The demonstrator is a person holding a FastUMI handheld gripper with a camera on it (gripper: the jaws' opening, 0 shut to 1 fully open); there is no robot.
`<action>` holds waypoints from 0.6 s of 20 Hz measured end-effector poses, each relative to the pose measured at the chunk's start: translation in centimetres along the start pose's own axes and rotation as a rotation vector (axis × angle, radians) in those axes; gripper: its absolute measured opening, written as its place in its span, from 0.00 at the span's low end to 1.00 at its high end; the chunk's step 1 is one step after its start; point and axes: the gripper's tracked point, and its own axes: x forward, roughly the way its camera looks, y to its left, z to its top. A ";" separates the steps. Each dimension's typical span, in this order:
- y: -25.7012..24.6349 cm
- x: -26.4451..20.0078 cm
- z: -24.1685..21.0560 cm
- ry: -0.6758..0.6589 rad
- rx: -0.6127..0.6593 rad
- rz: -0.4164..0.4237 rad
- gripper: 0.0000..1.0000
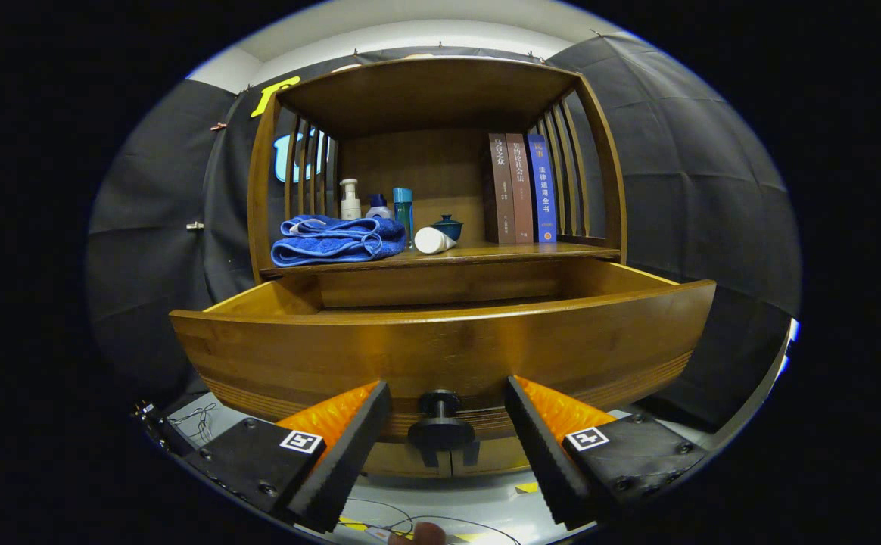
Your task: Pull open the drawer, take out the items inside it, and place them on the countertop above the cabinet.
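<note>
Drawer (440, 348) pulled out, its knob (440, 412) between the spread tongs (446, 401).

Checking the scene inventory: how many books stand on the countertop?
3. They stand upright side by side at the right end of the countertop: brown book, brown book, then blue book nearest the slats.

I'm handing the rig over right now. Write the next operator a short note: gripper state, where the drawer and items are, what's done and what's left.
Gripper: open, fingers on either side of the black round knob, not touching it.
Wooden drawer: pulled out; its inside is hidden behind the front panel.
Countertop: folded blue towel, white pump bottle, teal bottle, white tube lying on its side, three upright books.
Done: drawer open.
Left: check the drawer and move any contents to the countertop.
</note>
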 end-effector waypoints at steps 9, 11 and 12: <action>0.1 5.0 1.5 0.003 0.019 0.008 1.00; 0.0 6.1 1.7 0.000 0.020 0.009 1.00; 0.0 6.6 1.8 0.000 0.022 0.009 1.00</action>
